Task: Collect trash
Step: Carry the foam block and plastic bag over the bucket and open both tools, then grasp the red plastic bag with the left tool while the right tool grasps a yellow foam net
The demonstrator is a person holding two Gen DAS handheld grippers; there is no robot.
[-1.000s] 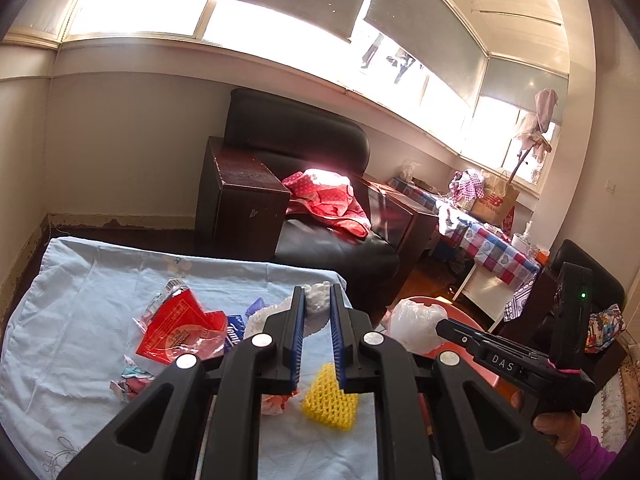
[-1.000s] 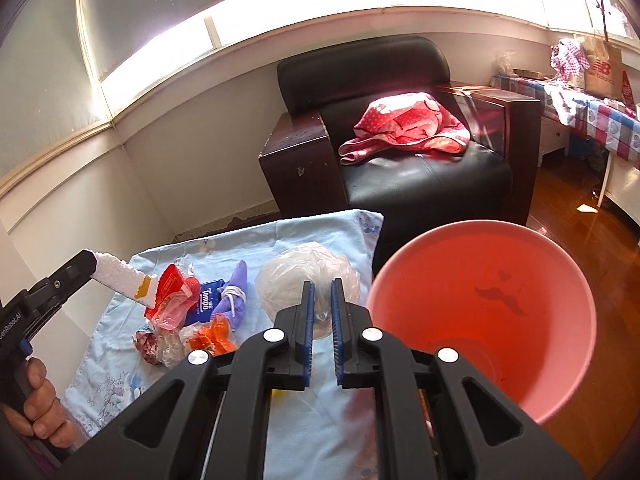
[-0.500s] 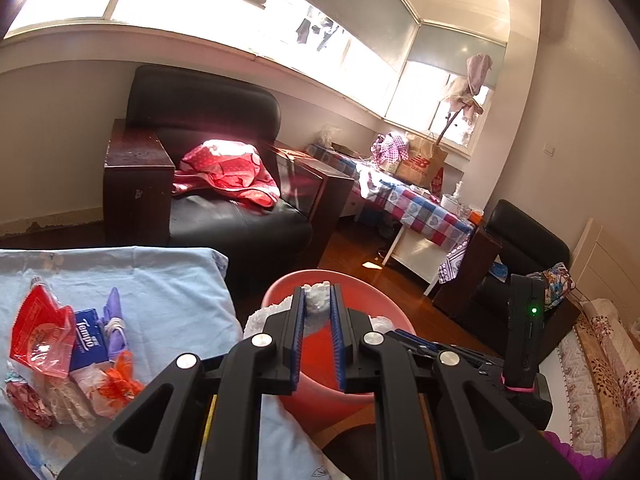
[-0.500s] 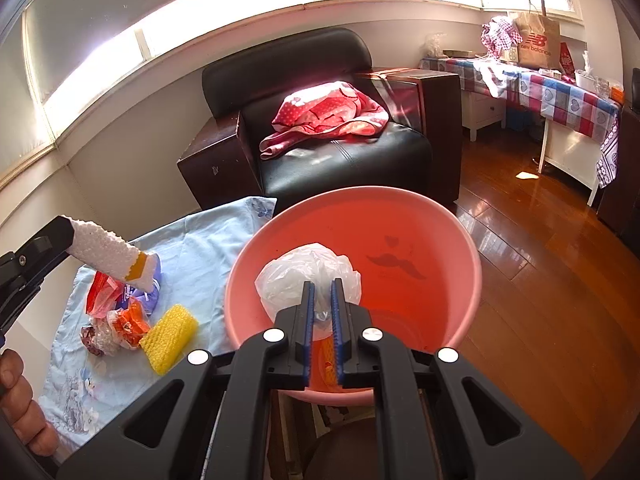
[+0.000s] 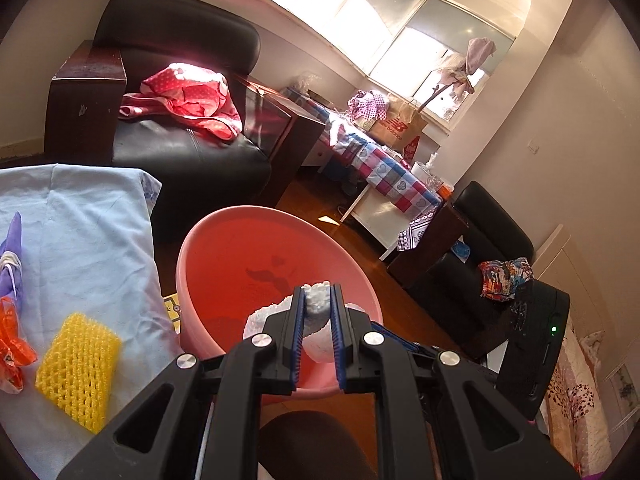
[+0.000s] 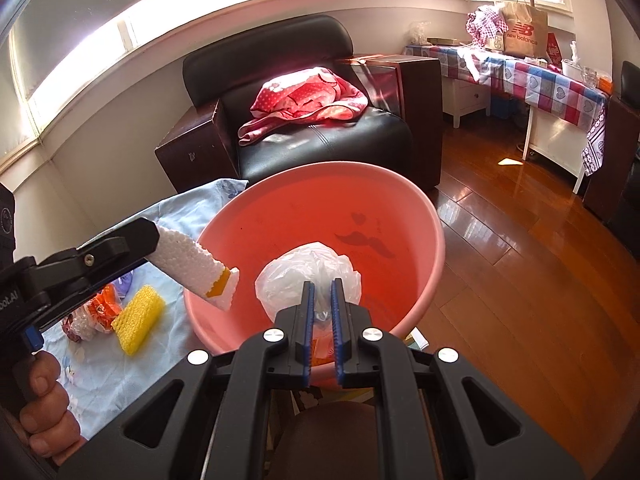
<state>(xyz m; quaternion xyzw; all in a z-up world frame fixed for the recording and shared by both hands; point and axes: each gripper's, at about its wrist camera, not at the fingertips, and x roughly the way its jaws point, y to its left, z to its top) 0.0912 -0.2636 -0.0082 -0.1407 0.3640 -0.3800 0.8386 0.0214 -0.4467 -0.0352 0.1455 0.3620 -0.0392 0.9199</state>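
A pink plastic basin (image 5: 224, 252) (image 6: 424, 216) stands beside the blue-clothed table. My left gripper (image 5: 318, 300) is shut on a white foam net sleeve (image 5: 318, 320) and holds it over the basin's rim; from the right wrist view the sleeve (image 6: 188, 260) has an orange end. My right gripper (image 6: 322, 296) is shut on a crumpled clear plastic bag (image 6: 308, 276) and holds it over the inside of the basin. A yellow foam net (image 5: 78, 364) (image 6: 138, 318), orange wrappers (image 5: 12, 340) and a purple item (image 5: 10, 248) lie on the cloth.
The blue cloth table (image 5: 80, 220) is left of the basin. A black armchair (image 6: 312, 136) with a red cloth (image 6: 304, 100) stands behind. Wooden floor (image 6: 520, 280) is to the right, with a checked-cloth table (image 6: 540, 76) further back.
Both grippers swung from the table over to the basin with their loads. The right one now holds the bag lower, over the basin's inside.
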